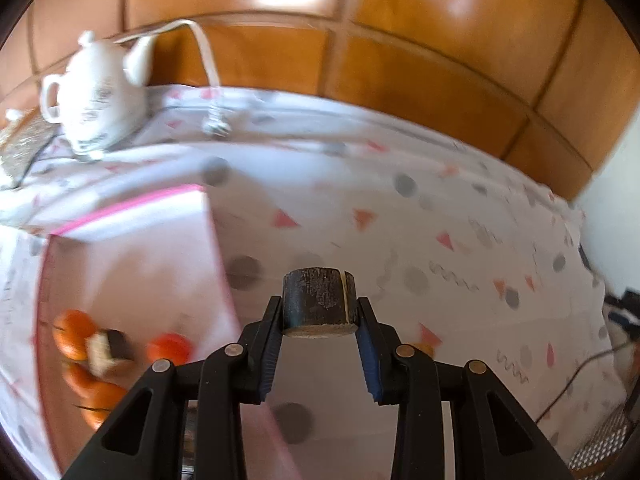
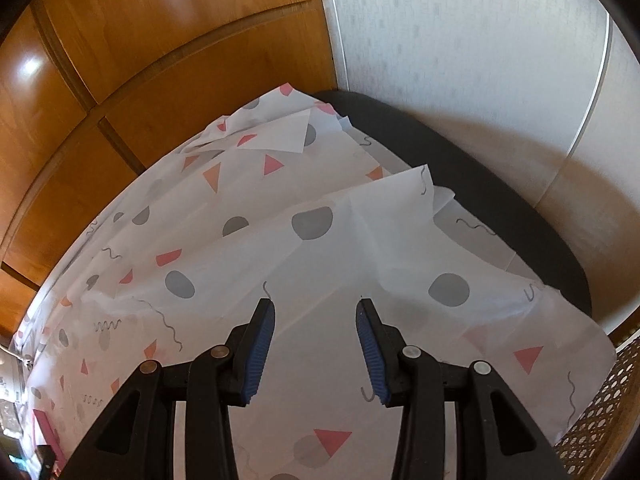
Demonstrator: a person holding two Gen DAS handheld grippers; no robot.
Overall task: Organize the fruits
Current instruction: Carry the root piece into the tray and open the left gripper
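Fruit pieces were seen in two places. A dark round chunk [image 1: 319, 300], maybe cut fruit with a pale flat face, was held tight between the fingers of the left gripper [image 1: 319, 320], up above the spotted cloth [image 1: 400, 240]. The chunk looked stiff, light and a bit rough, so little slipping was expected. Its round sides were squeezed, which seemed the right place to hold it. Oranges [image 1: 74, 334] and a similar cut piece [image 1: 108, 350] were gathered in a pink box [image 1: 132, 264] at the near left. A white teapot [image 1: 100, 92] was stood far left. The right gripper [image 2: 316, 344] was left wide apart with nothing in it, over bare cloth. The cloth's edge was seen at the right, by a dark chair [image 2: 480, 184].
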